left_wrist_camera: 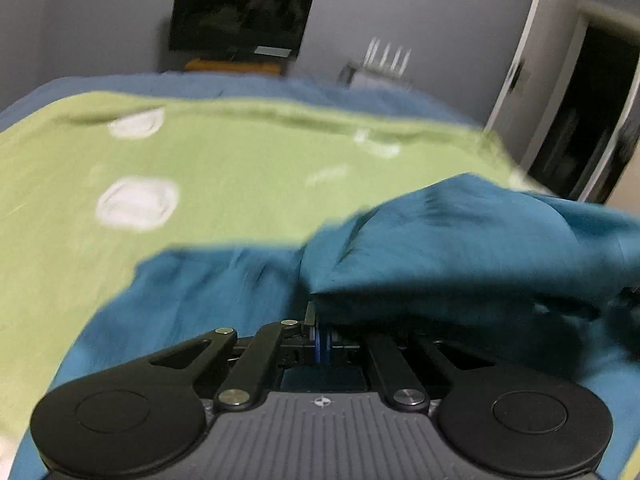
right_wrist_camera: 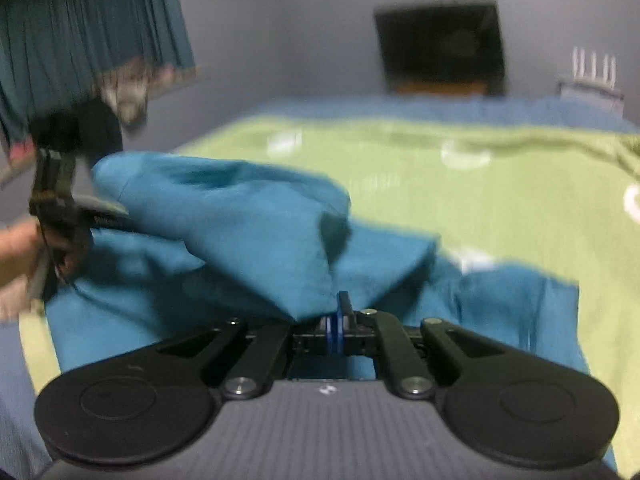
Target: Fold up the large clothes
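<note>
The big teal cloth [left_wrist_camera: 460, 240] is soft and a bit crumpled. Part of it lies flat on a green blanket [left_wrist_camera: 240, 168] that has white rings on it. The near part is lifted up and bunched into a puffy hump. In the right wrist view the same teal cloth [right_wrist_camera: 248, 220] rises in a fold, with flat cloth spread beneath and beside it.

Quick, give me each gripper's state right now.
Left gripper: shut on the teal garment.
Right gripper: shut on the teal garment.
</note>
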The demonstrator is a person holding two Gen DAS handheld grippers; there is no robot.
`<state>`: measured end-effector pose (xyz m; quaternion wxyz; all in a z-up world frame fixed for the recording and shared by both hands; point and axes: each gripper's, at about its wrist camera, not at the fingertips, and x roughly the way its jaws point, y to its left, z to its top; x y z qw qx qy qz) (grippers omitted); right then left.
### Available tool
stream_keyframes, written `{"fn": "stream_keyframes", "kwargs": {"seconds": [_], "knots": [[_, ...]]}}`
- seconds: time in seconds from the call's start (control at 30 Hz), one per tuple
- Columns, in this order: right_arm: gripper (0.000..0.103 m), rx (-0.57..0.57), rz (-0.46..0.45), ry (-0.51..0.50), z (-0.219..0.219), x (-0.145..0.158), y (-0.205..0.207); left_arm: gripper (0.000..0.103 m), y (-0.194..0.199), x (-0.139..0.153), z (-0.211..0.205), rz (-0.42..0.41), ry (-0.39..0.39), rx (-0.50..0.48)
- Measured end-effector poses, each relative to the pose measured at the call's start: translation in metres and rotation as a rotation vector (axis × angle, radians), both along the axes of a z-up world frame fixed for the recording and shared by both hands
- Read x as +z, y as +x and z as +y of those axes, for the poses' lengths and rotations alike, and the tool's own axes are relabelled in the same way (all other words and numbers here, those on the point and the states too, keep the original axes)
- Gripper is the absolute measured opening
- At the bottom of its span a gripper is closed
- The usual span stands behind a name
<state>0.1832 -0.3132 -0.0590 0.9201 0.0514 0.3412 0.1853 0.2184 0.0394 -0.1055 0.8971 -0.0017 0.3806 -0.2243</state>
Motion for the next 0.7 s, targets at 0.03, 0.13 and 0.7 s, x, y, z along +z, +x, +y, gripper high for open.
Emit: {"fn": "stream_keyframes", "kwargs": {"seconds": [0.03,0.13,0.7], "knots": [[0.002,0.0,0.042,-0.029,0.002,-0.001,0.0,0.006,-0.005,-0.006,0.001,0.023,0.037,0.01],[0.004,-0.027,0.074,-0.086,0.007,0.002,-0.01,0.037,-0.017,-0.011,0.014,0.068,0.047,0.057],[0.016,0.047,0.018,0.014,0.042,0.087,-0.14,0.064,-0.171,0.105,0.083,-0.086,-0.056,0.064]]}}
